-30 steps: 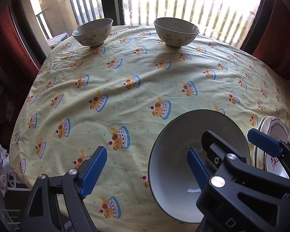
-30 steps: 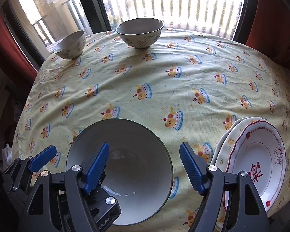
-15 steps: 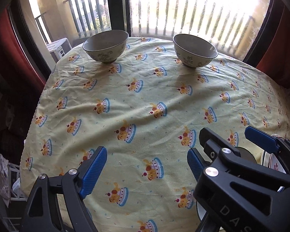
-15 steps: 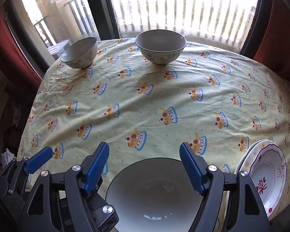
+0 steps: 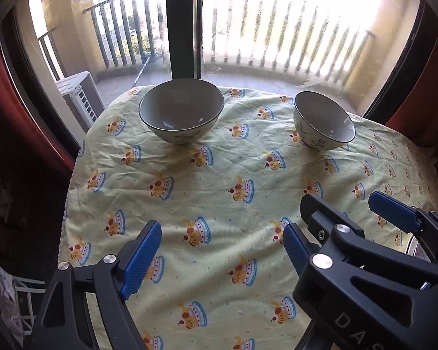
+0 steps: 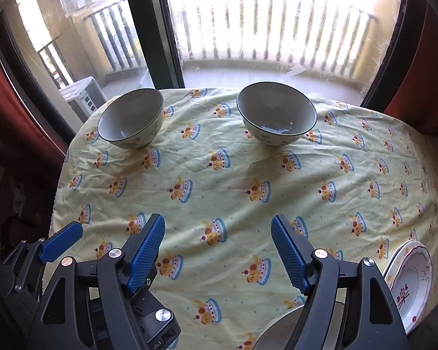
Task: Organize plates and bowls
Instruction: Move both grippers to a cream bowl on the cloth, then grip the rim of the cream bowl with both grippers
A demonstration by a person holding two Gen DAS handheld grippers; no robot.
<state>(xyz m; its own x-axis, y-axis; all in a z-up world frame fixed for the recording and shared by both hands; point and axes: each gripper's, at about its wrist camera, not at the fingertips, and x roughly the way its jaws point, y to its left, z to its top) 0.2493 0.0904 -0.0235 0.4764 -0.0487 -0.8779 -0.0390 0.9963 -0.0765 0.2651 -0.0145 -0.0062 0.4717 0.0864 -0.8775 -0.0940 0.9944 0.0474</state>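
Observation:
Two floral bowls stand upright and apart at the far edge of the table: the left bowl (image 5: 181,110) (image 6: 131,119) and the right bowl (image 5: 324,122) (image 6: 277,113). A larger pale bowl (image 6: 277,332) shows only its rim at the bottom of the right wrist view, below the right gripper. Stacked red-rimmed plates (image 6: 408,280) lie at the near right. My left gripper (image 5: 219,250) and right gripper (image 6: 217,253) hover side by side over the cloth, both open and empty, well short of the far bowls.
The table wears a yellow cloth (image 5: 219,180) printed with cakes, wrinkled near the bowls. A large window with a dark frame (image 5: 181,23) stands just behind the table's far edge, and red curtains (image 6: 423,67) hang at both sides. A dark gap drops off on the left.
Both grippers have travelled forward across the table and risen a little. The larger bowl has slid down almost out of view and the two far bowls look bigger and nearer. The jaws have not moved.

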